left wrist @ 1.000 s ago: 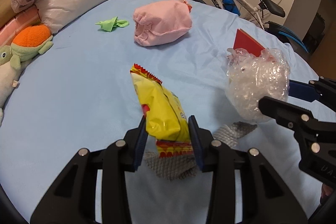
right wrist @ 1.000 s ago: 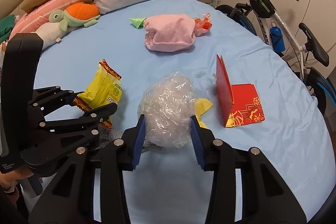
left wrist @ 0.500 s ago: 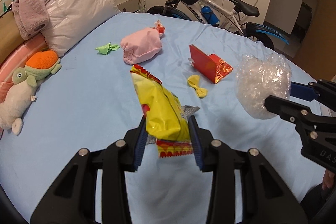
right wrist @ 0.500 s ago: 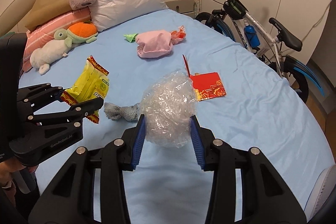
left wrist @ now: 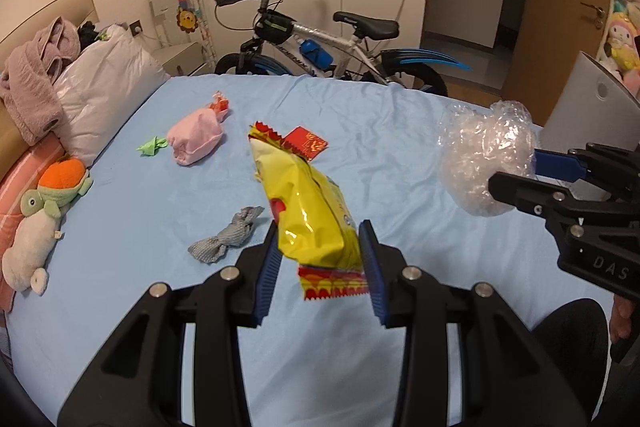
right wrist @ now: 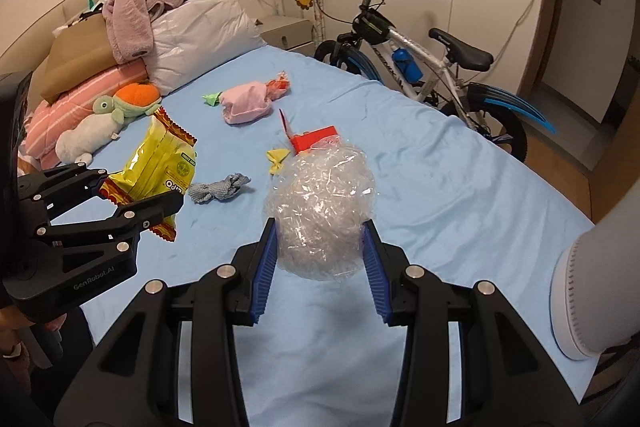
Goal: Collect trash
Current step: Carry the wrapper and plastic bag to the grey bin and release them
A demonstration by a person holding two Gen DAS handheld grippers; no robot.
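My left gripper (left wrist: 320, 259) is shut on a yellow snack wrapper (left wrist: 308, 203) and holds it above the blue bed; the wrapper also shows in the right wrist view (right wrist: 156, 167). My right gripper (right wrist: 320, 259) is shut on a ball of clear crumpled plastic (right wrist: 324, 211), also held above the bed; the plastic shows at the right of the left wrist view (left wrist: 484, 159). On the sheet lie a grey crumpled wad (right wrist: 218, 189), a yellow bow-shaped scrap (right wrist: 277, 159), a red envelope (right wrist: 310, 139), a green paper scrap (left wrist: 151, 145) and a pink cloth bundle (left wrist: 196, 141).
Pillows, a towel and a turtle plush (left wrist: 44, 203) lie at the head of the bed (left wrist: 400, 131). A bicycle (left wrist: 332, 47) stands along the far side. A white rounded object (right wrist: 592, 291) is at the right, near the bed's edge.
Both grippers have risen and pulled back from the bed, each with its piece of trash; more of the room and bed shows now. The grey wad stays on the sheet.
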